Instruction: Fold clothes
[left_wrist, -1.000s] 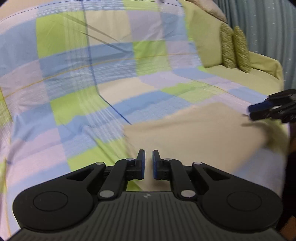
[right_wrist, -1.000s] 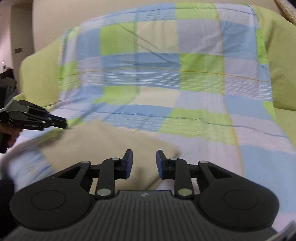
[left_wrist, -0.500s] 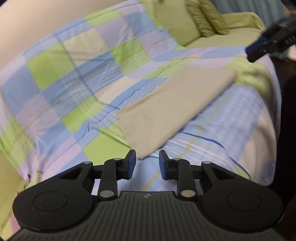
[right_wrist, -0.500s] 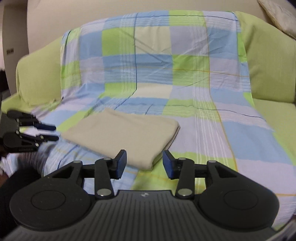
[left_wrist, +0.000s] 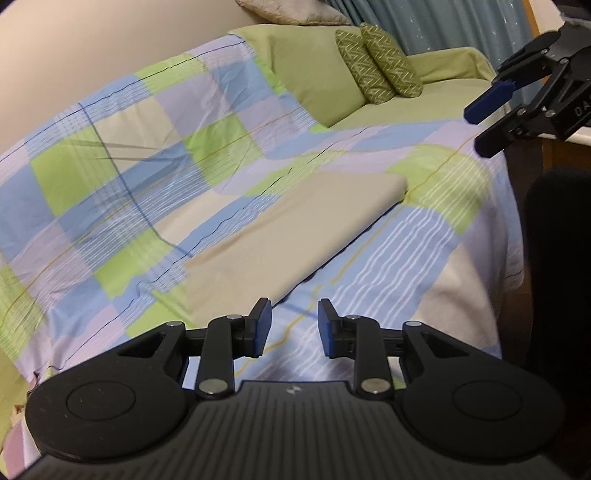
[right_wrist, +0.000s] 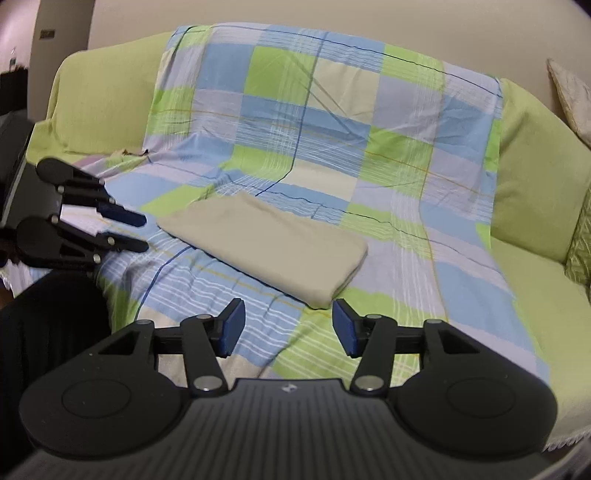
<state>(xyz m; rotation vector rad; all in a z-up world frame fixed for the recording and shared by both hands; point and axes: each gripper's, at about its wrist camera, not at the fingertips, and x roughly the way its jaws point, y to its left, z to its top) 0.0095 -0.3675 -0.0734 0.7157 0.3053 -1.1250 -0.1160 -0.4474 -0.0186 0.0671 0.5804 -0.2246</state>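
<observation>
Folded beige soft cloth (right_wrist: 266, 247) at 12 o'clock: light, limp; pinch corner. Left gripper (left_wrist: 293, 328), right gripper (right_wrist: 286, 326) both gaping, empty.

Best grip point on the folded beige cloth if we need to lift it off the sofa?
Probably the near corner of the folded beige cloth, just ahead of the right gripper. It lies flat on the checked sheet, so come in low from the front edge, one finger sliding under the stacked layers. The left gripper could take the opposite near corner. Both stand open and empty.
</observation>
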